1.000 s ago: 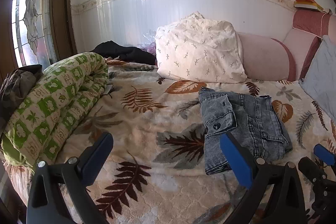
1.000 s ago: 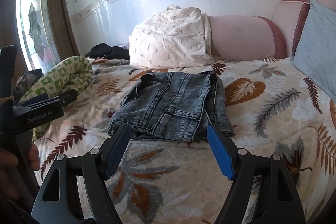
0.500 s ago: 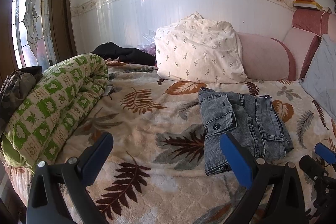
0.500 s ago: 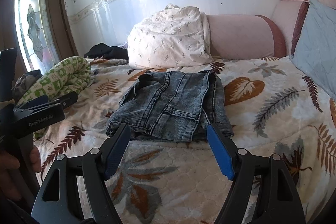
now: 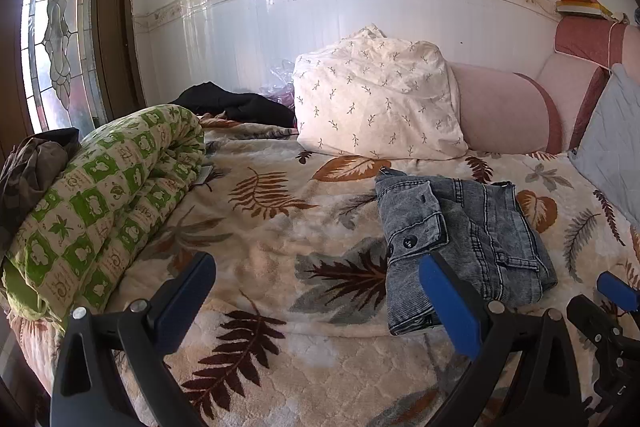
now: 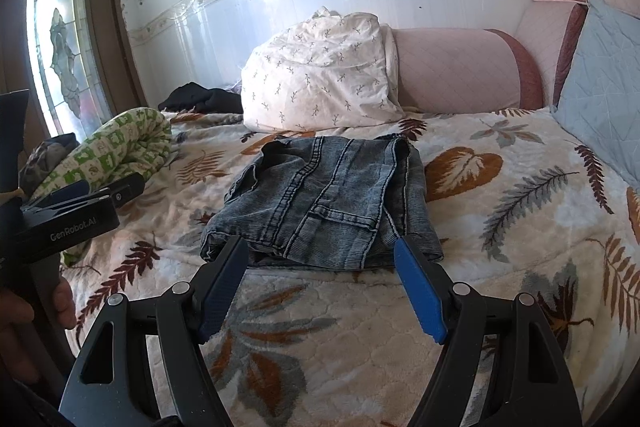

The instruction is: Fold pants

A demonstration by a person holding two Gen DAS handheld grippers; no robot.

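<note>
Sunlit white tiled wall (image 5: 248,39), stained-glass window (image 5: 56,39), pink padded headboard (image 6: 456,71).

Black hand-held gripper (image 6: 320,261), blue pads (image 6: 420,293), silver screws.

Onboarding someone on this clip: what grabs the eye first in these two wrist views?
The folded grey-blue denim pants lie mid-bed on the leaf-print blanket, just beyond the open, empty right gripper. The left gripper also stands open, with bare blanket between its blue-padded fingers. Behind the pants a cream sprig-print pillow leans against the pink headboard bolster, and a rolled green-and-white quilt lies along the window side.
</note>
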